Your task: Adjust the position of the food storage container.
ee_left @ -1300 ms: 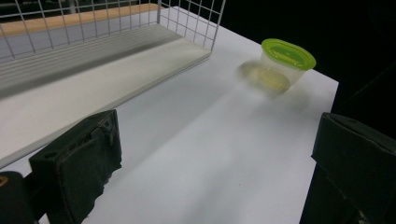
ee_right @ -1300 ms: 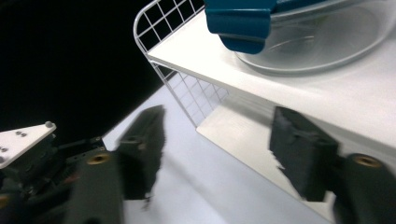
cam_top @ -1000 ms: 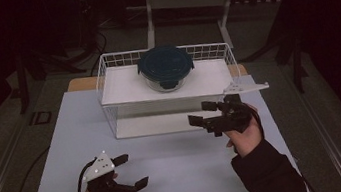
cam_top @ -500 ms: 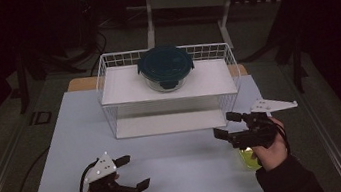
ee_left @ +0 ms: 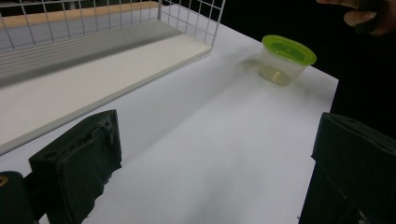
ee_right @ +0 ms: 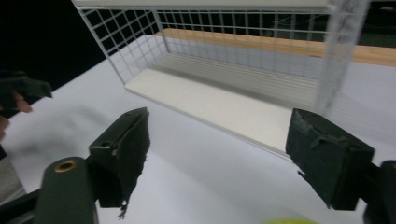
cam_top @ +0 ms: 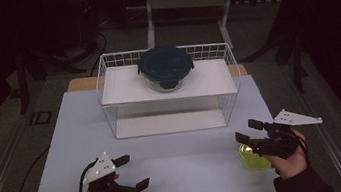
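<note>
On a white surface [cam_top: 176, 150] in a dim room, a person's two hands each hold a black two-jaw tool before a white wire rack [cam_top: 170, 88]. The right tool [cam_top: 249, 135] hovers at the right near corner, directly above a small clear tub with a lime-green lid [cam_top: 254, 157]; its jaws stand wide apart with nothing between them, having just closed a little. From the right gripper view, the two dark pads frame the rack's lower shelf [ee_right: 219, 100], and a sliver of the green lid [ee_right: 285, 221] peeks in at the bottom edge, below the jaws and not between them. The tub sits on the surface itself, near its right edge, well clear of the rack; in the left gripper view it stands upright with its lid on [ee_left: 285, 58], the right hand [ee_left: 369, 16] above and beyond it.

The left tool [cam_top: 132, 172] rests low at the left near corner, jaws open and empty, pointing across the bare surface toward the tub. On the rack's upper shelf [cam_top: 121, 85] sits a round glass container with a dark blue clip-on lid [cam_top: 165, 66], roughly centred and upright. The rack's lower shelf [cam_top: 167, 122] lies just above the surface.
</note>
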Demonstrator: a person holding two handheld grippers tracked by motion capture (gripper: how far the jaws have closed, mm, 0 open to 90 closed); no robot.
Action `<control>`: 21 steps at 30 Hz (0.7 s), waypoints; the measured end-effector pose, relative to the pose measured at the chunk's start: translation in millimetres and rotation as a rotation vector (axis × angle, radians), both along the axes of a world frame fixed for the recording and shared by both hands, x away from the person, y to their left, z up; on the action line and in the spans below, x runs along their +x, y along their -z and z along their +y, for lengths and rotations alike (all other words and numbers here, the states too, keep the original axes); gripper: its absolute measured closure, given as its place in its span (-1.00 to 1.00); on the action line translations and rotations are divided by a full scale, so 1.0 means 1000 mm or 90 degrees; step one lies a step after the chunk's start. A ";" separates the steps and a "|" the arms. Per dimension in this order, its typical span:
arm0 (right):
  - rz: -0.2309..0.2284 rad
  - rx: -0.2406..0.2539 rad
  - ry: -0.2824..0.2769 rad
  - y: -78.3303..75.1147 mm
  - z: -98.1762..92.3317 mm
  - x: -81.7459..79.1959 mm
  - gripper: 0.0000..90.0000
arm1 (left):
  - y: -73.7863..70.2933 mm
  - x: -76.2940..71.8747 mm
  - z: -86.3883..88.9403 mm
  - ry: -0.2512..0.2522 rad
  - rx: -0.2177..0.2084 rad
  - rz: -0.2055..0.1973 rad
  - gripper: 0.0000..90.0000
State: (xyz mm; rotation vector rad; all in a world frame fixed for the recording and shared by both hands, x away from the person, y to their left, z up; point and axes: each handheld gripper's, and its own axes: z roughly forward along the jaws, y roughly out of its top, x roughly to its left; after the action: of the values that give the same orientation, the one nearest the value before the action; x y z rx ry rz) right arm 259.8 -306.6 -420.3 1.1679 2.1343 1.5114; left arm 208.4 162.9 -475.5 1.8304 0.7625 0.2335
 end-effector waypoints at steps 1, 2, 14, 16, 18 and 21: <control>0.001 -0.006 0.006 0.002 -0.003 -0.002 -0.41 | 0.000 0.000 0.000 0.000 0.000 0.001 -0.98; 0.001 -0.010 0.011 0.004 -0.007 -0.003 -0.41 | 0.000 0.000 0.000 -0.001 0.001 0.002 -0.98; 0.024 -0.044 0.076 0.028 -0.042 -0.019 0.35 | 0.001 0.000 0.000 0.001 0.000 0.004 -0.98; 0.032 -0.045 0.083 0.031 -0.048 -0.022 0.50 | 0.001 0.001 0.000 0.002 0.002 0.005 -0.98; 0.039 -0.052 0.092 0.036 -0.053 -0.024 0.59 | 0.002 0.000 -0.001 0.003 0.003 0.006 -0.98; 0.048 -0.060 0.108 0.041 -0.063 -0.029 0.78 | 0.002 0.000 -0.001 0.004 0.003 0.007 -0.98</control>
State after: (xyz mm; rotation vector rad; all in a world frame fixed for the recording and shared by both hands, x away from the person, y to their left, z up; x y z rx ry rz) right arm 230.8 -369.3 -461.4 1.3532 2.0704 1.2992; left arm 208.7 161.8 -478.0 1.8392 0.7644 0.2212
